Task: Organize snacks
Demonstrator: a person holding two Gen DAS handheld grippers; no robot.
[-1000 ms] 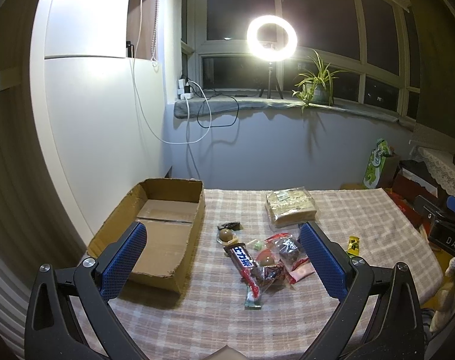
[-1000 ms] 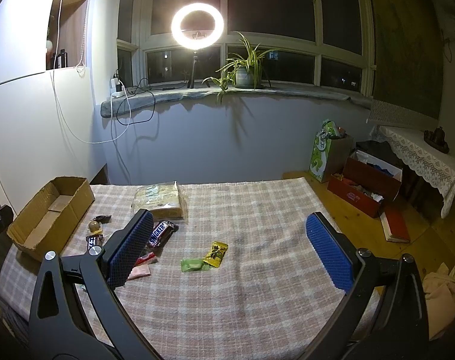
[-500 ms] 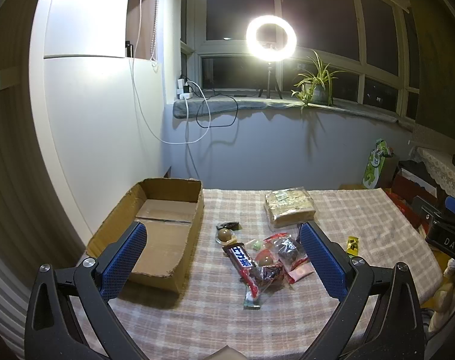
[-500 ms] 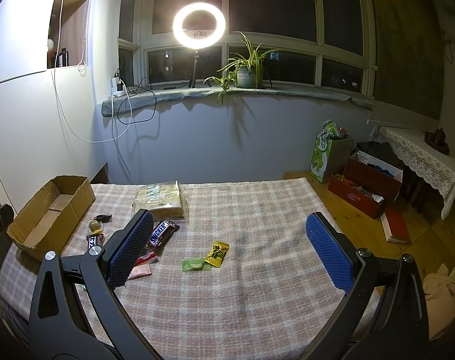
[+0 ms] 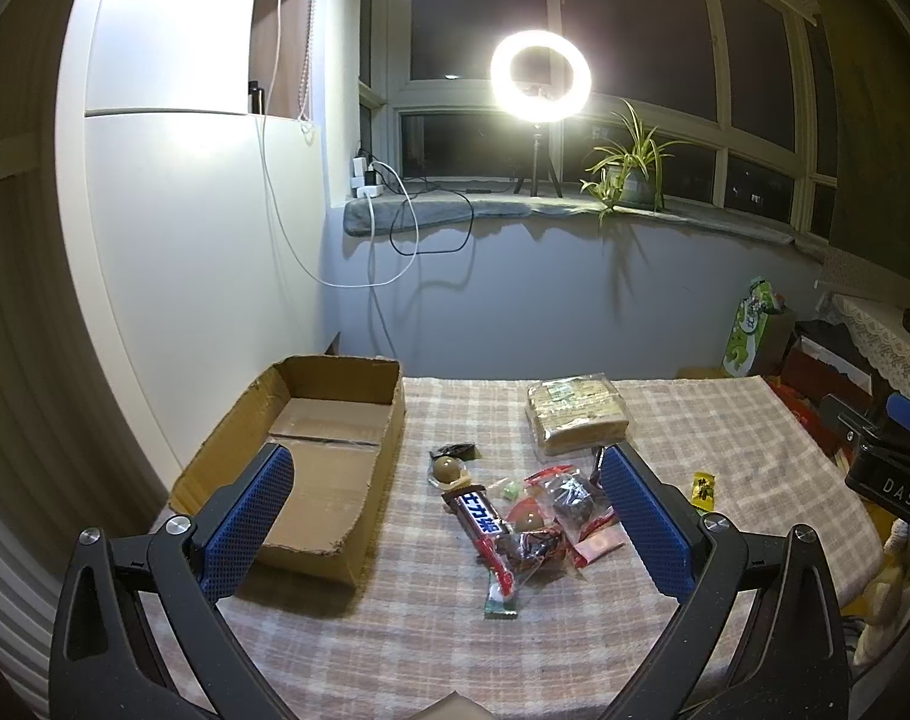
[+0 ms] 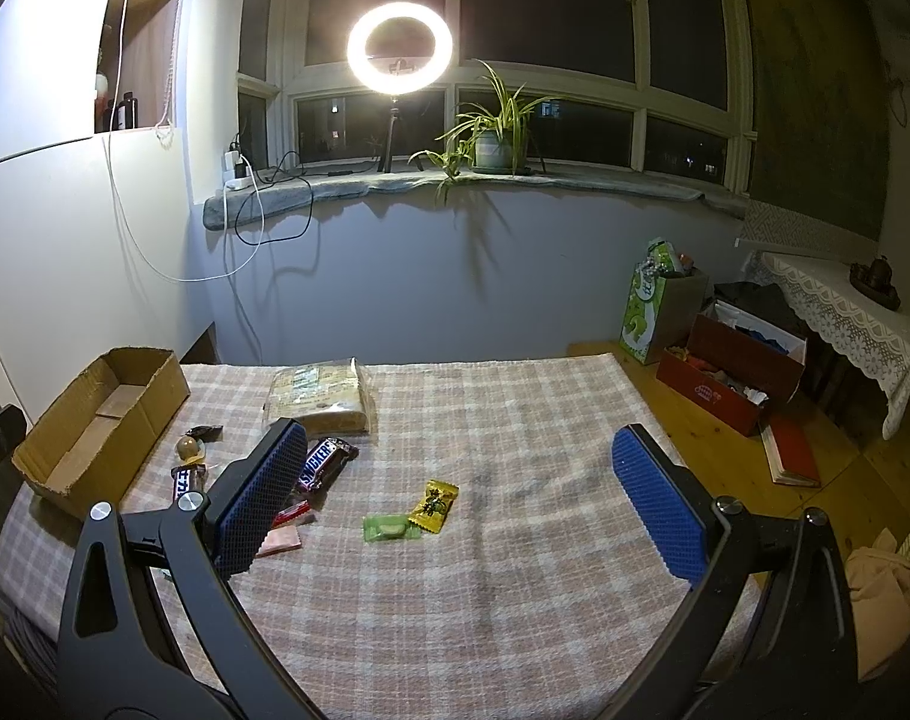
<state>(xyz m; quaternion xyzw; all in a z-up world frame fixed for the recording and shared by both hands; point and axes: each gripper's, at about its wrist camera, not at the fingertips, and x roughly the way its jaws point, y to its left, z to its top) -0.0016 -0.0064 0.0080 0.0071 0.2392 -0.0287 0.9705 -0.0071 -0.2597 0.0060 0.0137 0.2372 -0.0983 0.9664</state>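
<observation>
- The left gripper hangs above a checked tablecloth, blue-padded fingers spread wide apart and holding nothing.
- At 10 o'clock in the left wrist view, an open cardboard box sits on the cloth with nothing visible inside.
- Between the left fingers lies a loose heap of wrapped snacks, including a candy bar and a round brown sweet.
- At 1 o'clock of that heap, a clear-wrapped pack of biscuits lies flat.
- The right gripper is also released, fingers wide and empty.
- Between its fingers, a yellow sweet and a green sweet lie touching, well apart from the box at 9 o'clock.
- A Snickers bar lies just beside the right gripper's left finger.
</observation>
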